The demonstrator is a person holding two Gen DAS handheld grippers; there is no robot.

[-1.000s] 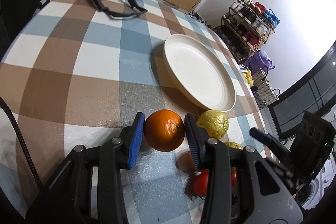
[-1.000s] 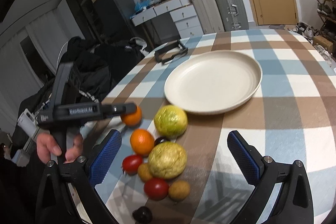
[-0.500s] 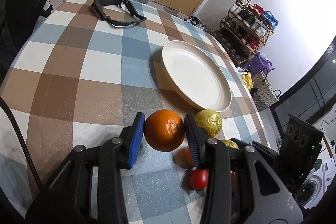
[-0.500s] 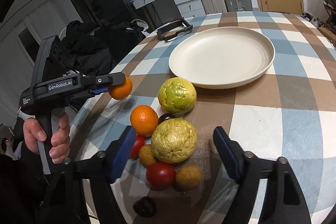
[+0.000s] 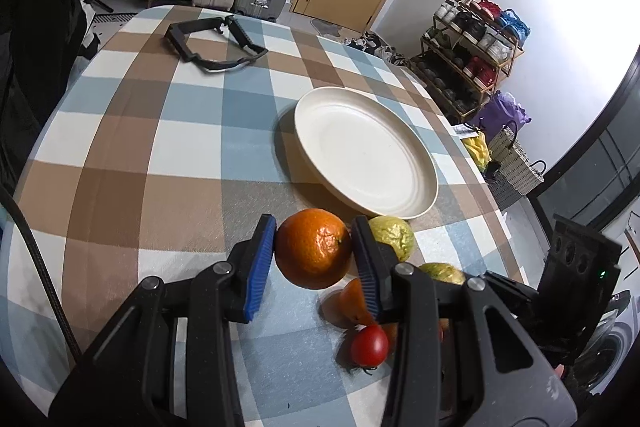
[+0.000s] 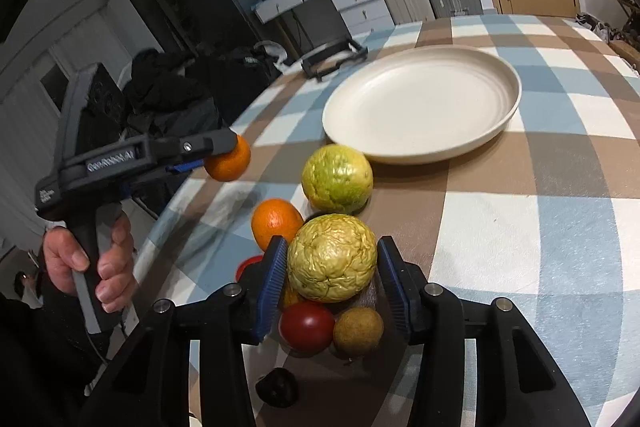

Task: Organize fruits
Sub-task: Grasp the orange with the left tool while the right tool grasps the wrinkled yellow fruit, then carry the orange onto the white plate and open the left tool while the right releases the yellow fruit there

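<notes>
Left wrist view: we look along the left gripper (image 5: 314,259) from close above the checked table (image 5: 160,155), facing the white plate (image 5: 360,151) just beyond, doors and suitcases behind it.
Right wrist view: we sit low and near the fruit pile, facing the plate (image 6: 424,103) from its other side, cabinets behind.
Shared: both views hold the plate, the black frame (image 5: 212,45) (image 6: 334,59) past it, and the clamped orange (image 5: 312,247) (image 6: 228,163).
</notes>
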